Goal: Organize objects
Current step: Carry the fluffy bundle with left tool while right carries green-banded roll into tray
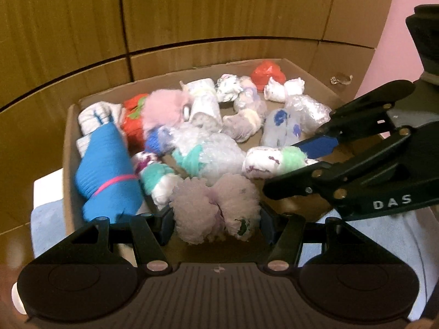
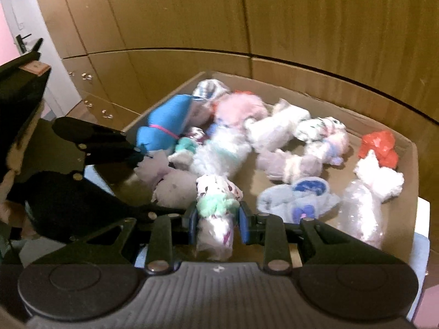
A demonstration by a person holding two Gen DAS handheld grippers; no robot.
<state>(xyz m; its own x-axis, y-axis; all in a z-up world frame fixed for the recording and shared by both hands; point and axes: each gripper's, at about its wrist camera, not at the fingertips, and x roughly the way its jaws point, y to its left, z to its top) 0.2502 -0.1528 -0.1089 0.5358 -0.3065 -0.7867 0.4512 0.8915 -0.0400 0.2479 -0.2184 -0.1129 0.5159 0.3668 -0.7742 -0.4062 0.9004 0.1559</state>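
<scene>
Left gripper [image 1: 216,223] clamps a fuzzy lilac bundle [image 1: 214,208]; right gripper [image 2: 218,223] pinches a white roll with a green cuff [image 2: 216,213], both at the near edge of the box [image 1: 70,148].

The lilac bundle is a soft, pale-purple double puff with a dark green spot low on one side, pressed between the blue pads. The white roll is slim, speckled with purple marks, and banded by a mint-green fluffy ring; the right jaws sit narrow against it. Inside the cardboard box lie more rolled items: a blue roll [image 1: 107,170] with a pink band at the left wall, a pink fluffy one [image 1: 164,107], bubble-wrapped lumps [image 1: 219,153], and a red one [image 1: 267,74] at the far corner. The box rests on a light-blue cloth [image 1: 46,219] before wooden cabinet doors [image 1: 192,8], with a pink wall [image 1: 400,27] beside them.
</scene>
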